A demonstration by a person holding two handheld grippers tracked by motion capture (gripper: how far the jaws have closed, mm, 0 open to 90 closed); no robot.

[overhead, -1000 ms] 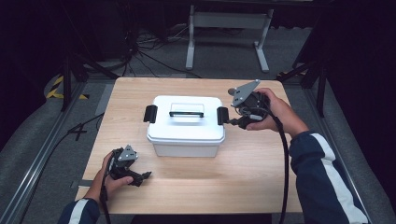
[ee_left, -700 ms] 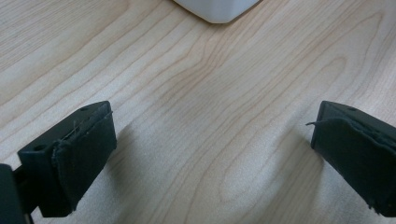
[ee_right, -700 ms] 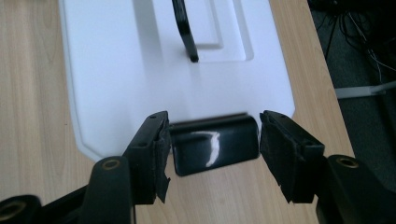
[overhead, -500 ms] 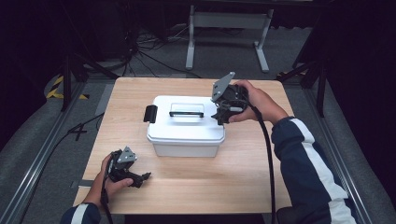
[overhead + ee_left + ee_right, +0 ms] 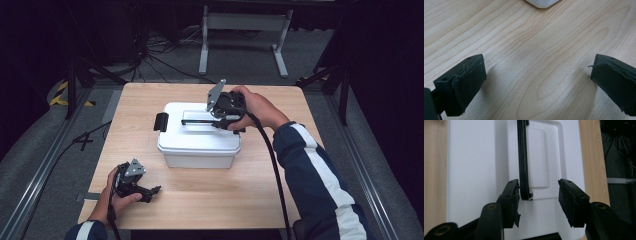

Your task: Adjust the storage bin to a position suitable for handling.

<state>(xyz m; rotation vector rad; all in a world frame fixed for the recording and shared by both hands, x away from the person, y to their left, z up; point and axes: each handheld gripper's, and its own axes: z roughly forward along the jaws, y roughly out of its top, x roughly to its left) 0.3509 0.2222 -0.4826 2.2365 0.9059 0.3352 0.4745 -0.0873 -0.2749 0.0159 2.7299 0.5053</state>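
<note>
At frame centre, my right gripper (image 5: 220,119) hovers over the white box's (image 5: 197,142) black lid handle (image 5: 523,160), jaws closing, not yet clamped; my left gripper (image 5: 536,82) rests released on bare tabletop (image 5: 210,200), lower left.

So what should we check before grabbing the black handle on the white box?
1. Right gripper over the lid: ok.
2. Handle end between its fingers: ok; they have just been closing, not pressing yet.
3. Handle centred in the gap: not ok, it sits by one finger.
4. Side latch undone: cannot tell.
5. Left gripper open, apart from the box: ok.
</note>
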